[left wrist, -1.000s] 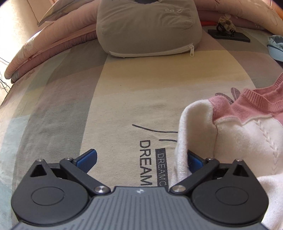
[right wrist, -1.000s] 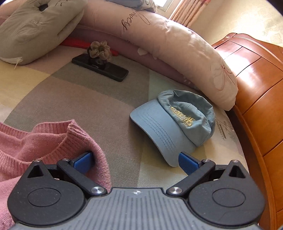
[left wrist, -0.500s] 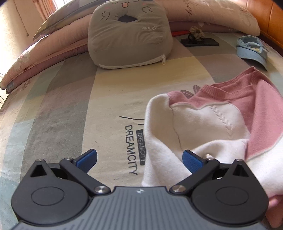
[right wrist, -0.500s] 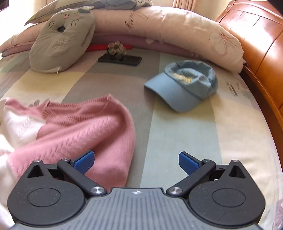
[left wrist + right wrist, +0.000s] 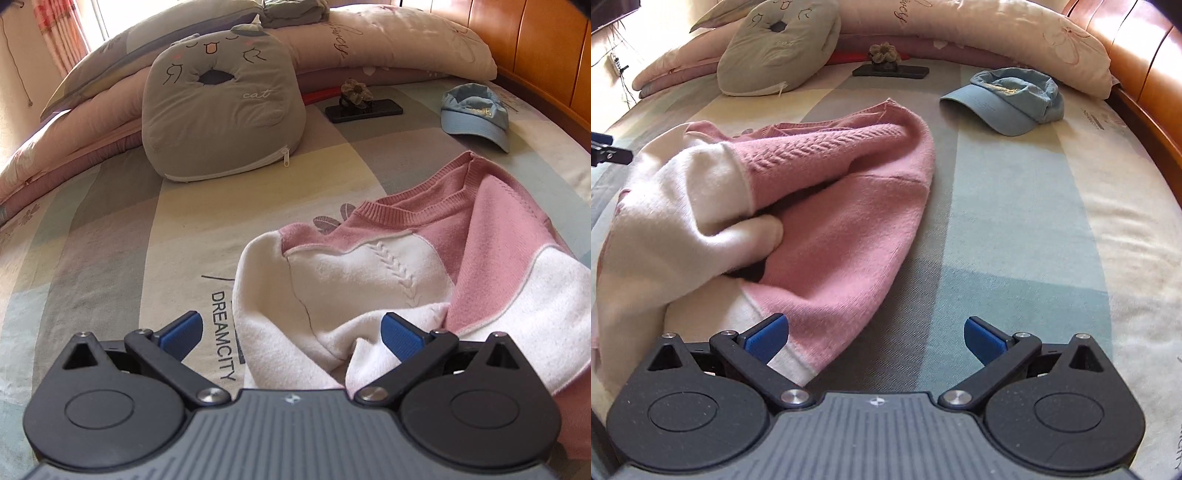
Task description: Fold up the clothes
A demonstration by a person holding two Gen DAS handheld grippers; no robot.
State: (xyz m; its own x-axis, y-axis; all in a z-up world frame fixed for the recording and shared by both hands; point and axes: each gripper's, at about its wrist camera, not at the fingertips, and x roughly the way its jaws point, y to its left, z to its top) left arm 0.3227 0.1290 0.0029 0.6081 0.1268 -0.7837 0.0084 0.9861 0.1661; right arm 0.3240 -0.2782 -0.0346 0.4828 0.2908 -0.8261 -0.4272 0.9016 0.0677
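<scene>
Two grippers stand spread wide over a patchwork bedsheet (image 5: 1015, 206), neither clasping anything. The left gripper (image 5: 291, 332) has its blue pads far apart; rumpled white cloth of the sweater (image 5: 369, 280) lies between them, and whether its right pad touches that cloth cannot be told. The right gripper (image 5: 875, 338) is likewise released: its left pad sits over the sweater's (image 5: 831, 206) lower hem, its right pad over bare sheet.

The pink and white sweater lies bunched in the middle of the bed, its neck toward the pillows, one sleeve doubled across its body. Bare sheet stretches wide to the left of the sweater in the left wrist view and to its right in the right wrist view. Beyond it lie a grey cat cushion (image 5: 221, 99), a blue cap (image 5: 1008, 99) and a dark phone (image 5: 364, 110), all well apart from it. A wooden bed frame (image 5: 1145, 85) bounds the right side.
</scene>
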